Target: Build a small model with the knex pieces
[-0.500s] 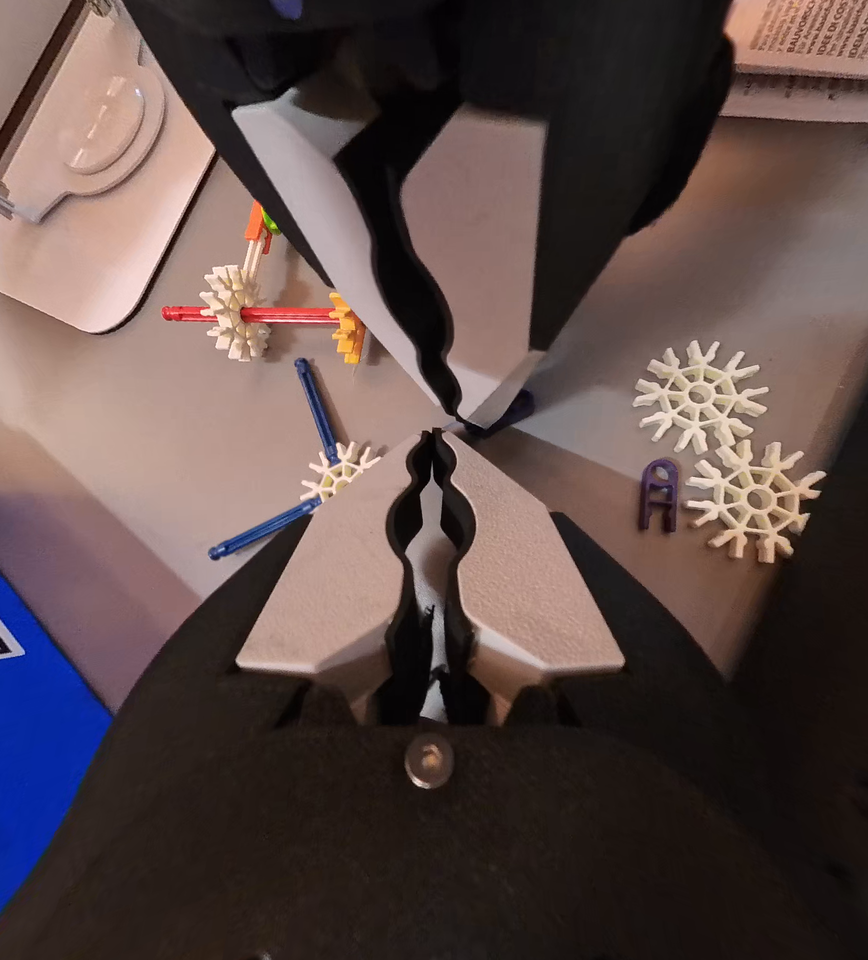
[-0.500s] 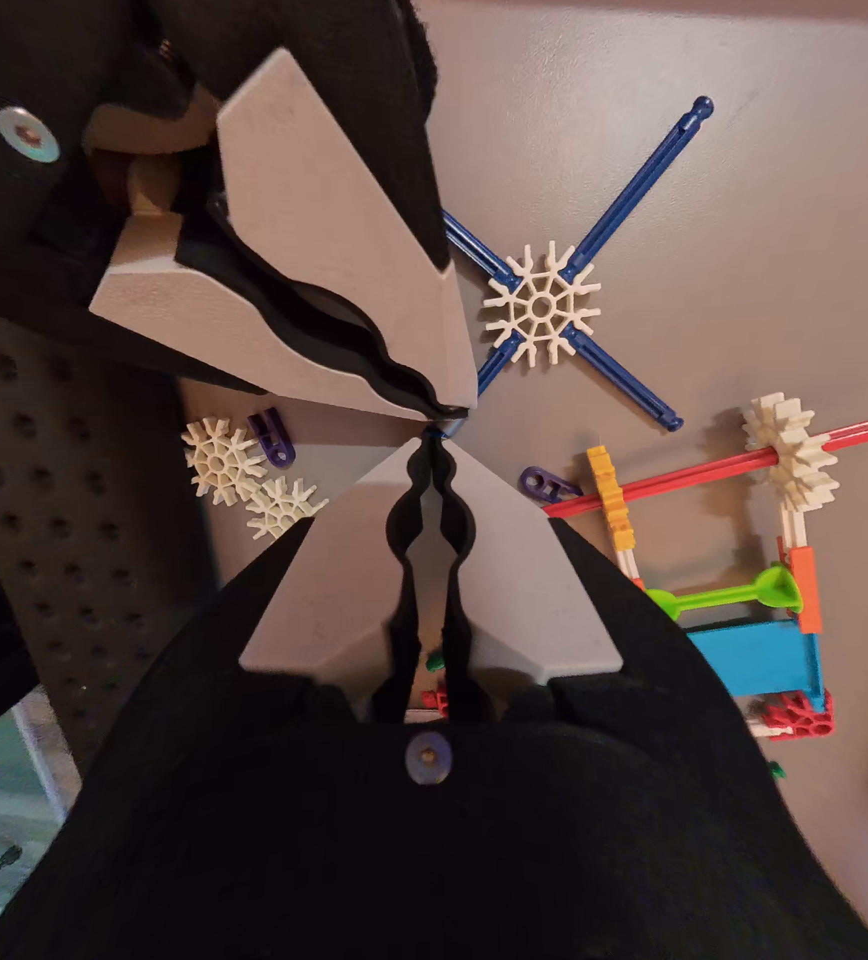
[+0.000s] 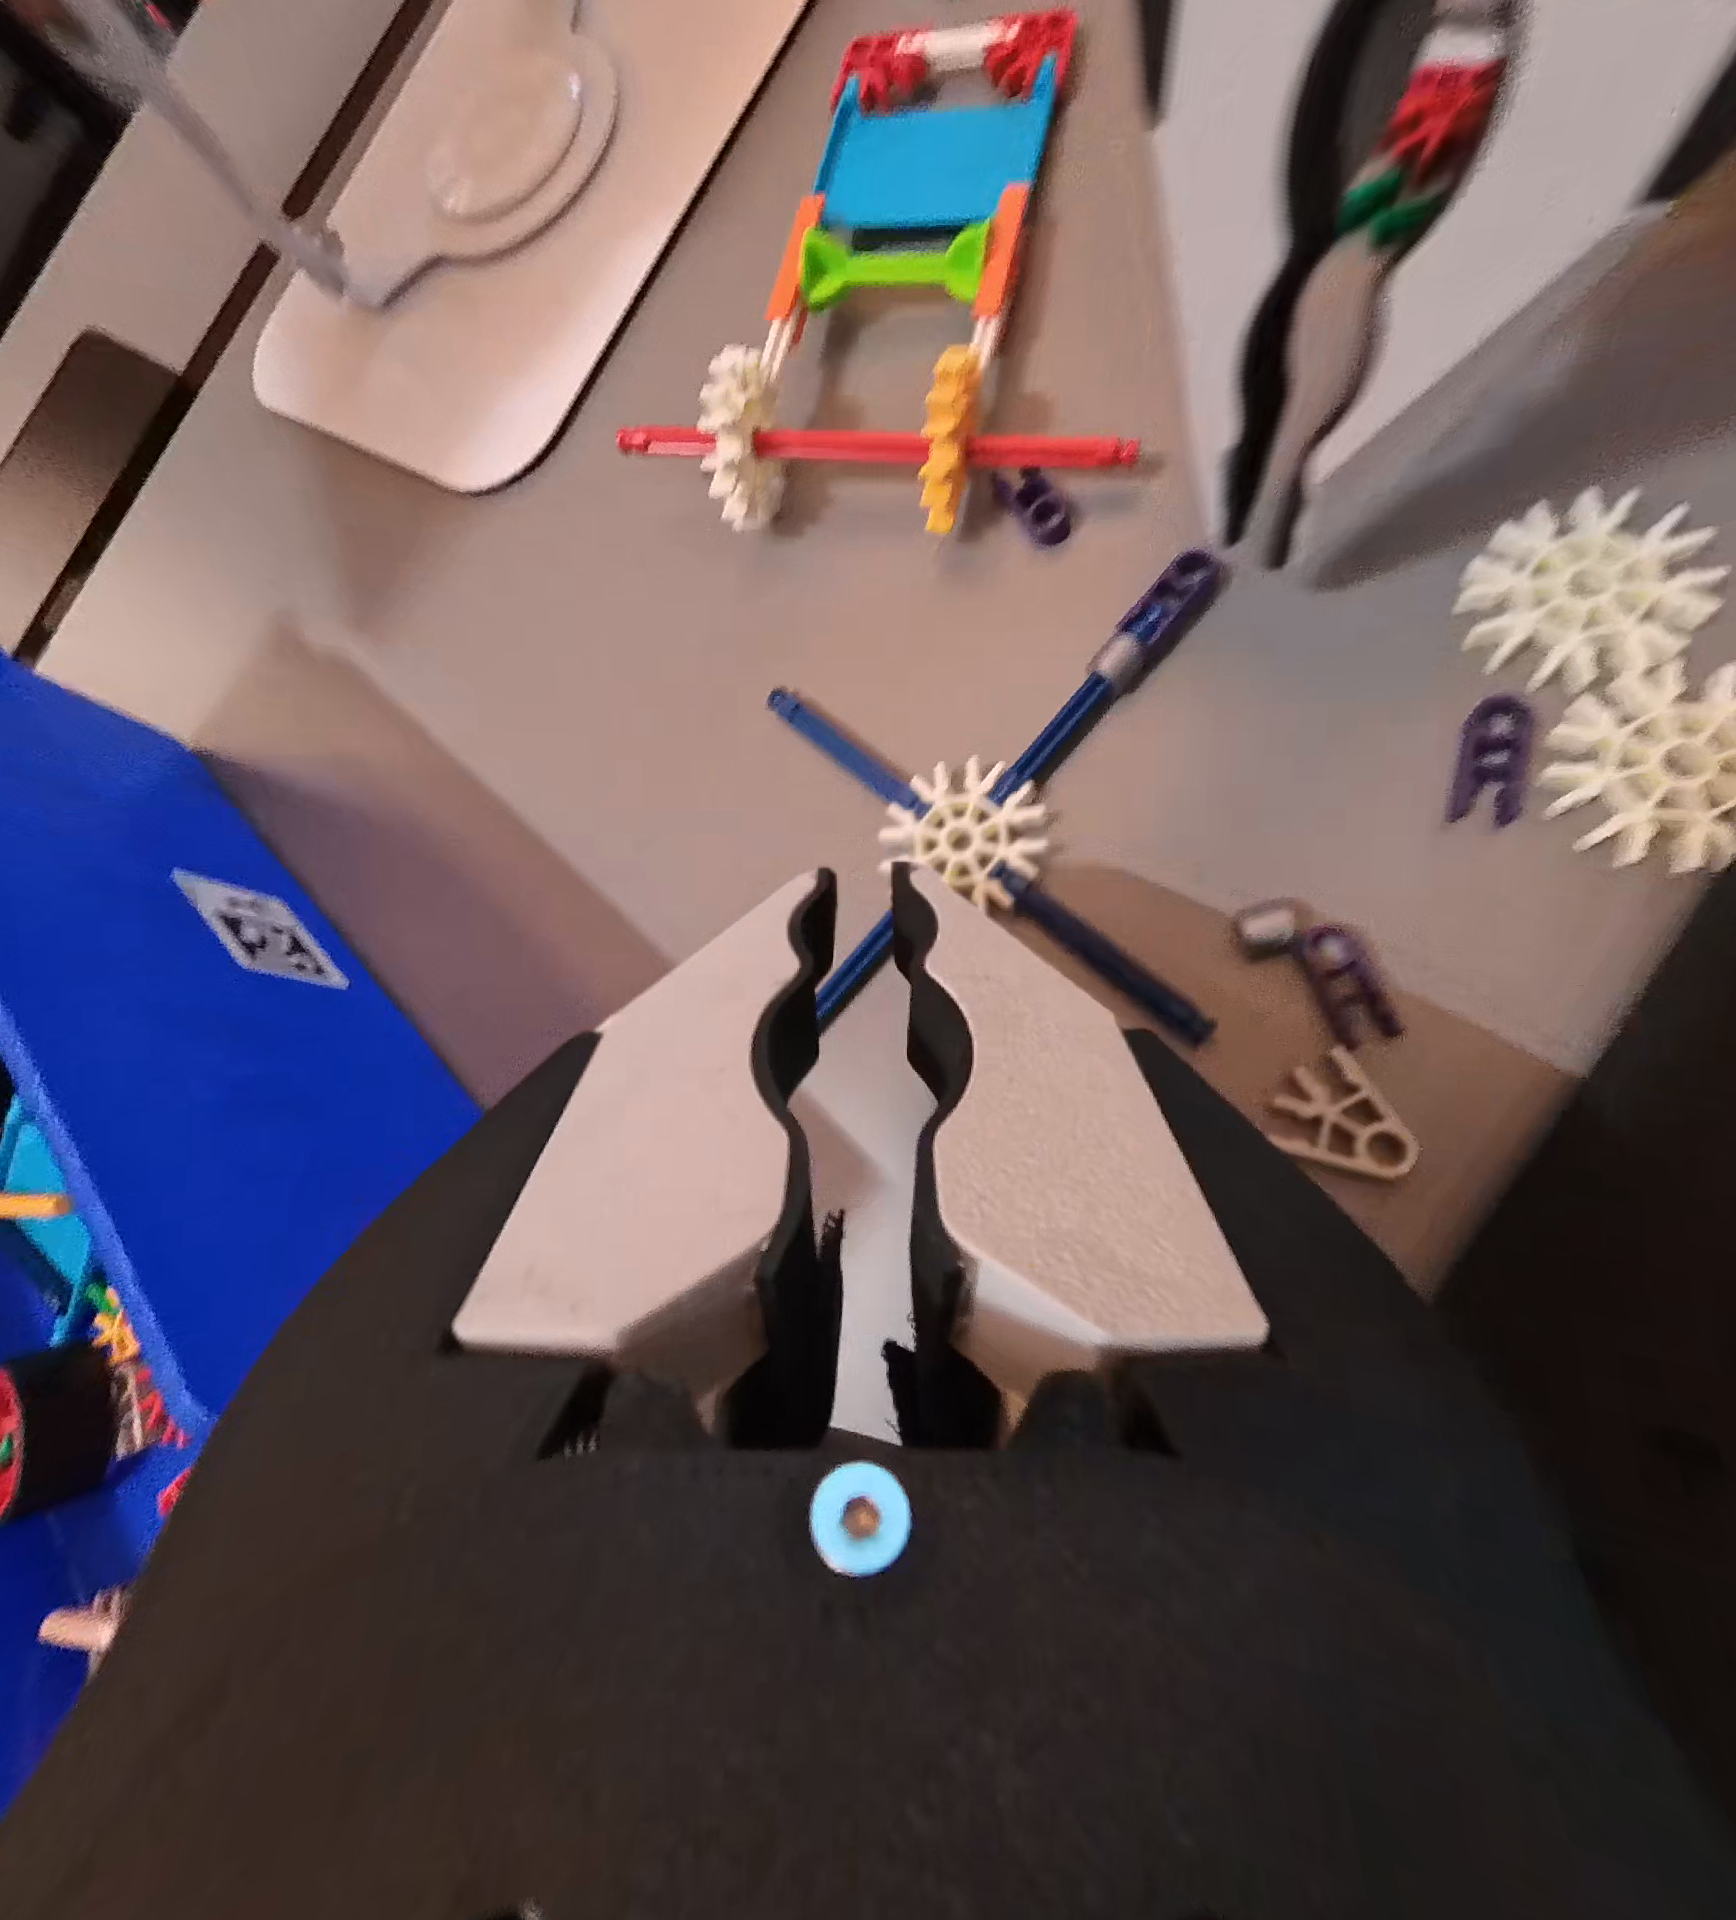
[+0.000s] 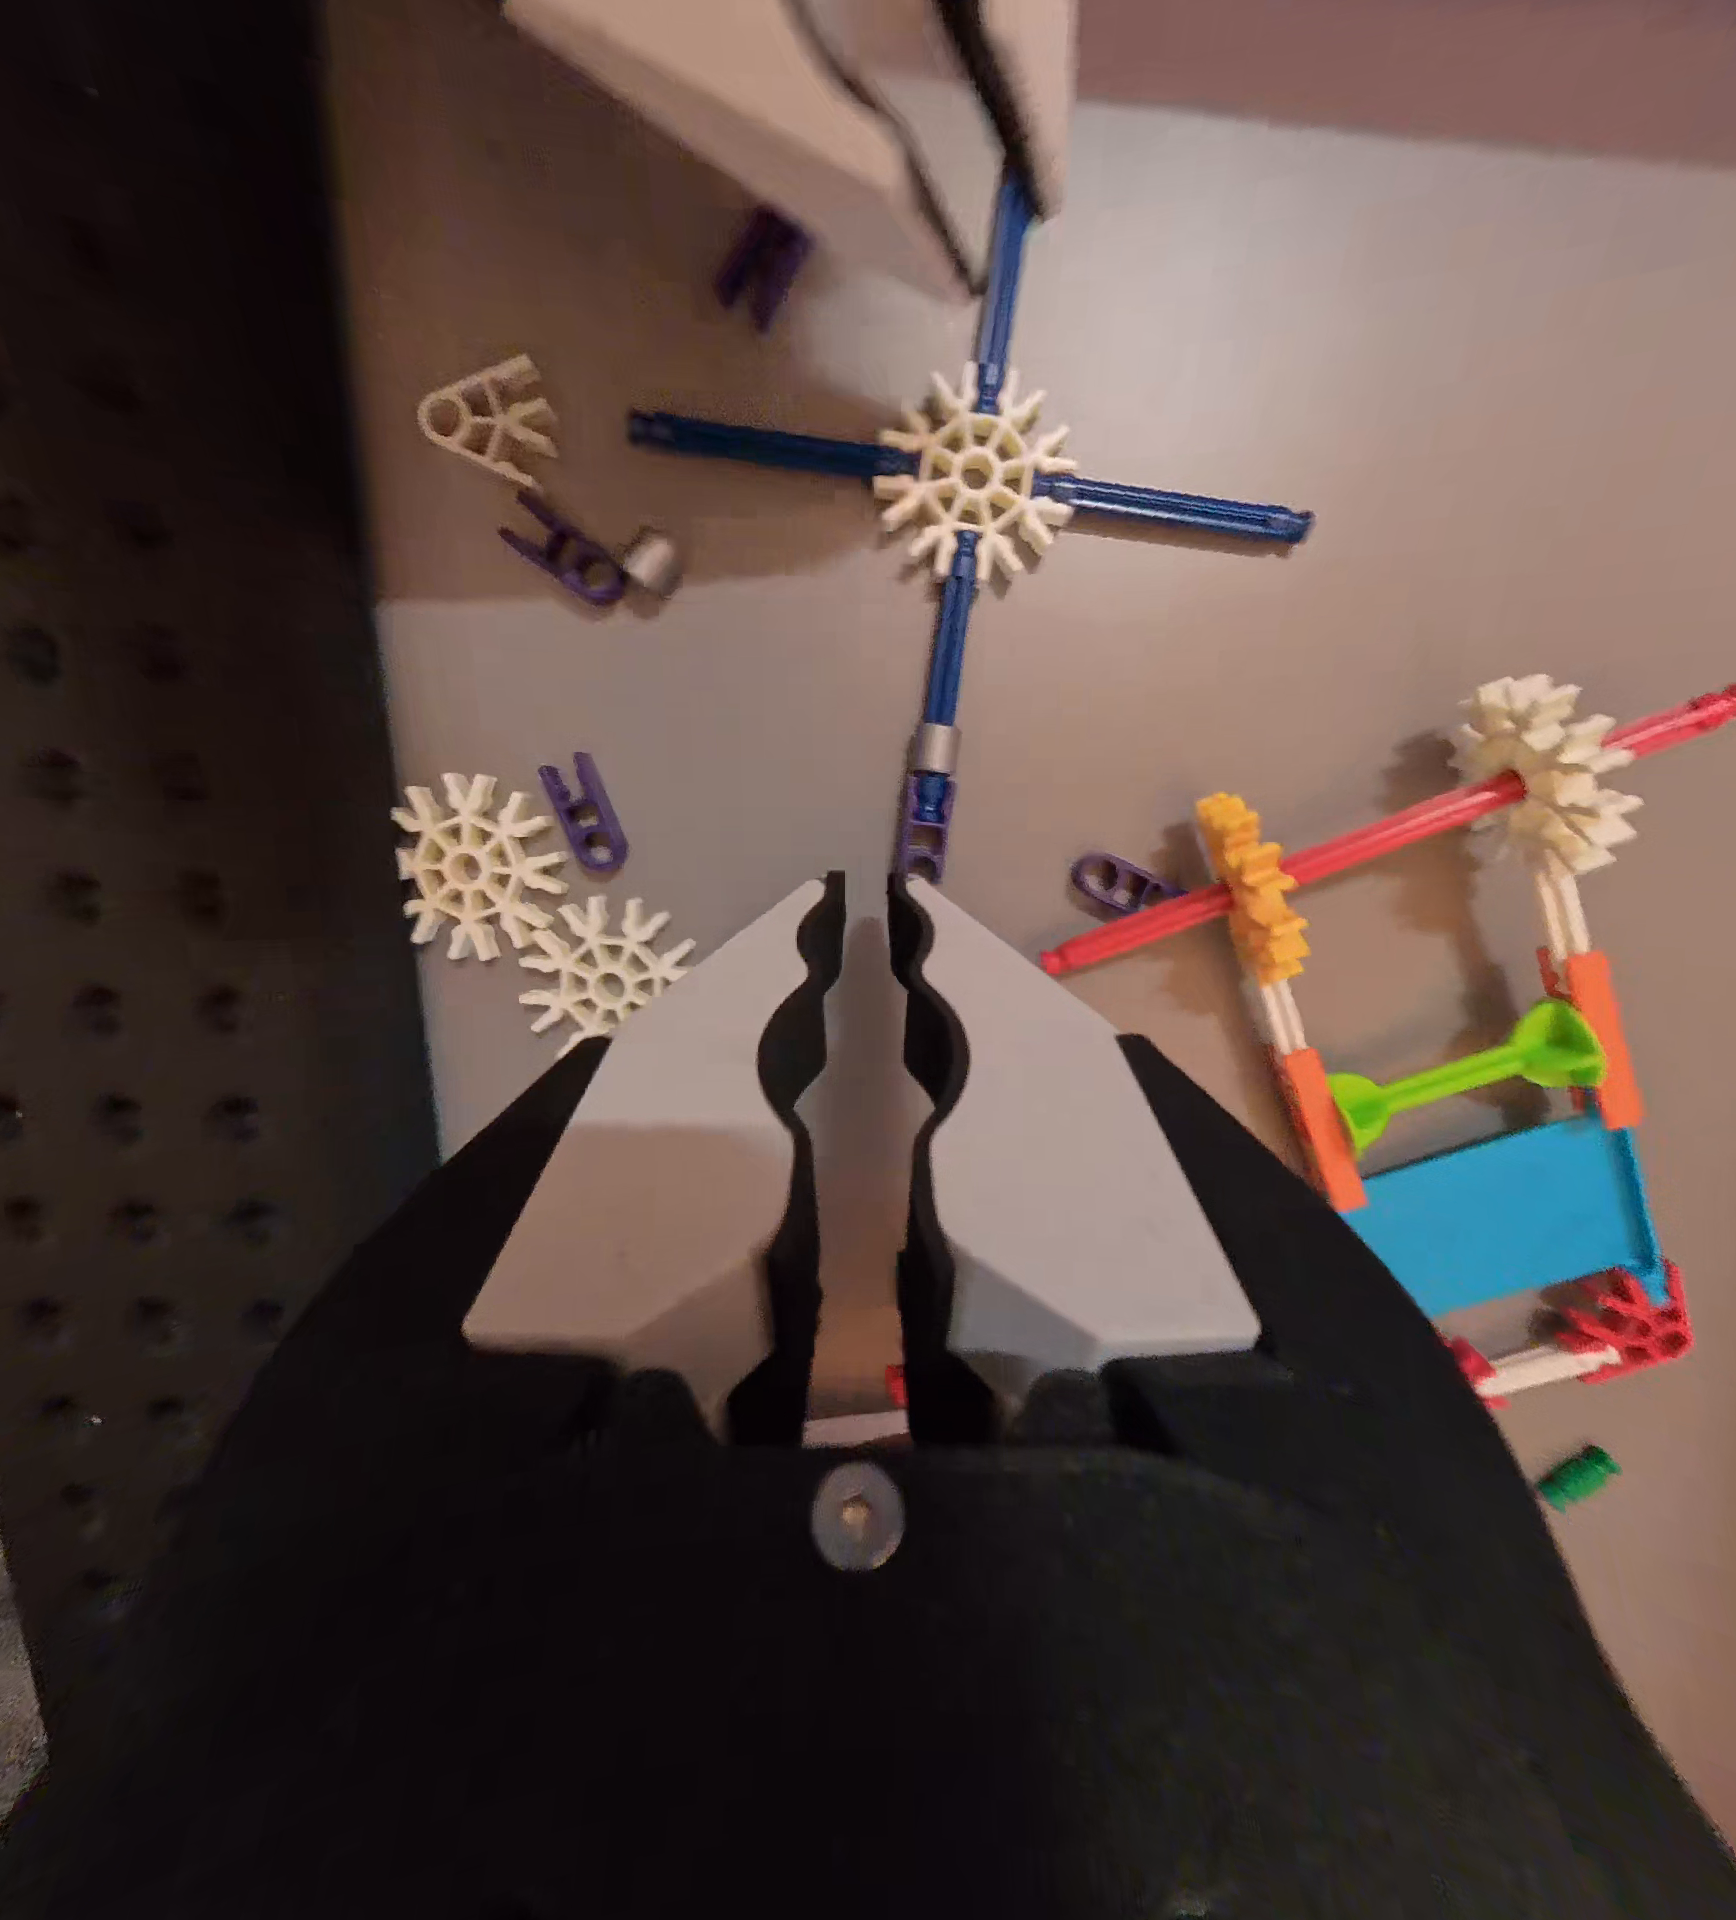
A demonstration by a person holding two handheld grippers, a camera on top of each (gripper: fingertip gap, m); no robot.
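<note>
A white snowflake connector (image 3: 963, 831) (image 4: 973, 478) lies on the grey table with four blue rods forming a cross. One rod carries a grey spacer (image 4: 935, 746) (image 3: 1118, 655) and a purple clip (image 4: 924, 831) (image 3: 1170, 592) at its end. My left gripper (image 3: 859, 883) is slightly open, and the opposite blue rod (image 3: 848, 977) runs into the gap between its jaws. It also shows at the top of the right wrist view (image 4: 1004, 244). My right gripper (image 4: 864, 883) is slightly open and empty, with its tips just short of the purple clip. It appears blurred in the left wrist view (image 3: 1259, 540).
A toy frame with a blue panel (image 3: 931, 166) (image 4: 1498, 1216) and a red axle lies near the cross. Two loose white snowflakes (image 3: 1591, 592) (image 4: 474, 862), loose purple clips (image 3: 1487, 758) and a tan connector (image 3: 1347, 1127) lie nearby. A blue bin (image 3: 116, 935), wooden board (image 3: 490, 312) and perforated panel (image 4: 116, 831) border the table. There is about 10 cm between the tips of the two grippers. Between my left fingertips and the tan connector (image 3: 1347, 1127) there is roughly 9 cm. It turns up in the right wrist view (image 4: 475, 415) as well.
Both grippers were shut tip to tip over the rod end. Now both have opened a little and drawn back to opposite ends of the cross, and the clip sits on the rod.
</note>
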